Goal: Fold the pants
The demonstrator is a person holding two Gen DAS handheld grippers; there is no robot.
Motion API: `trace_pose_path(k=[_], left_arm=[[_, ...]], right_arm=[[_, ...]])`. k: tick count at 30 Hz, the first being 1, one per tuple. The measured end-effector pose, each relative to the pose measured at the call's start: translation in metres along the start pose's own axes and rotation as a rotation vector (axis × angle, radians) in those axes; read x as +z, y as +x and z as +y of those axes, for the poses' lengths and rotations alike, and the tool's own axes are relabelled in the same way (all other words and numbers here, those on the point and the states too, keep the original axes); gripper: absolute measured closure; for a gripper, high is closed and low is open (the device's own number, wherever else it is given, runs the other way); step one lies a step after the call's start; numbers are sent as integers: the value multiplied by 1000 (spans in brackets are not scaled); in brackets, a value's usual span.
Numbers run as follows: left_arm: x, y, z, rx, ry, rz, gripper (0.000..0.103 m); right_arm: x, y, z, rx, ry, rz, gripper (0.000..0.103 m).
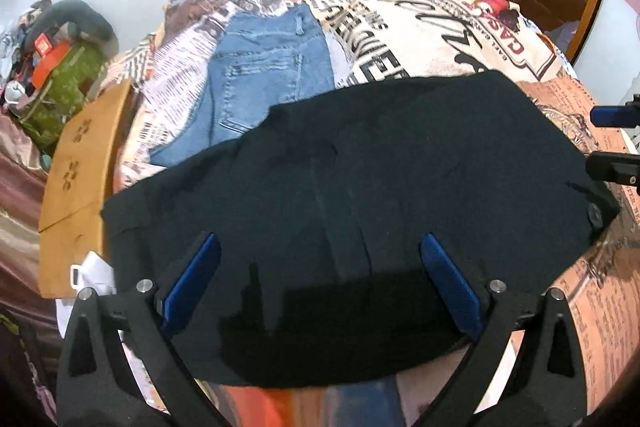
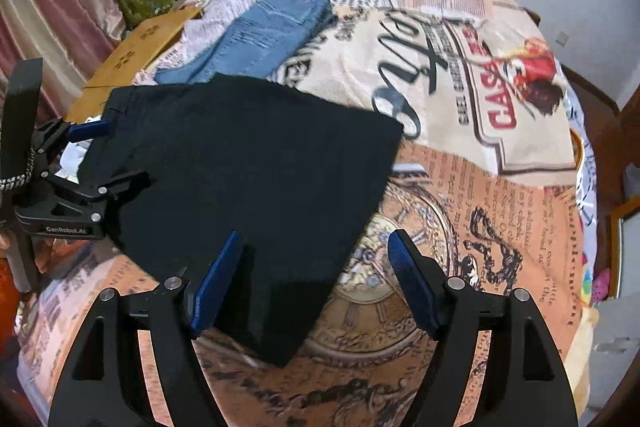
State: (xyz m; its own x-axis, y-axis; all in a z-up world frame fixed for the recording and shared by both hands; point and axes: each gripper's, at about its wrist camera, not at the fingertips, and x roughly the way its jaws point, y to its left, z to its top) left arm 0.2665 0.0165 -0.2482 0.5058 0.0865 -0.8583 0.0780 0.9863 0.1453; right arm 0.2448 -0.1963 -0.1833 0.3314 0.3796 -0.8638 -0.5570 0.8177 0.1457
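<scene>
On the printed bedspread (image 2: 460, 75), the black pants (image 2: 248, 179) lie folded into a flat, compact panel, edges roughly aligned. Left gripper (image 1: 320, 283) hovers above the panel, jaws spread wide, holding nothing. Right gripper (image 2: 316, 283) stands likewise spread and empty over the near corner. Folding appears largely complete; possibly one further fold remains. Folded blue jeans (image 2: 264, 39) lie beyond.

My left gripper (image 1: 320, 247) hangs with jaws spread above the folded black pants (image 1: 360, 167); blue jeans (image 1: 264, 67) lie beyond.

matt black cloth pants (image 1: 360, 163), blue denim jeans (image 1: 260, 67)
</scene>
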Motion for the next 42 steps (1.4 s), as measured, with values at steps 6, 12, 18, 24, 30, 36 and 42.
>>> trace_pose_path(k=[6,12,18,24,30,36,42], left_arm=[[-11,-36,32,27,-59,-85,2],[-33,-54,90,57,-199,-114,2],[-73,-32,170,29,-479,-1,2],[-118,0,218,-105,-738,102,2],[-145,24,217,-258,-828,179,2],[-155,53,200,-463,-886,256,2],[-147,78,197,-446,-868,272,1]], right_arm=[[19,-23,26,20,-10,-97,25],[39,-24,58,46,-15,-158,20],[48,2,85,93,-26,-133,20],[46,44,102,67,-54,-30,20],[36,74,104,15,-100,69,20],[31,74,101,29,-119,78,17],[31,75,102,33,-119,69,17]])
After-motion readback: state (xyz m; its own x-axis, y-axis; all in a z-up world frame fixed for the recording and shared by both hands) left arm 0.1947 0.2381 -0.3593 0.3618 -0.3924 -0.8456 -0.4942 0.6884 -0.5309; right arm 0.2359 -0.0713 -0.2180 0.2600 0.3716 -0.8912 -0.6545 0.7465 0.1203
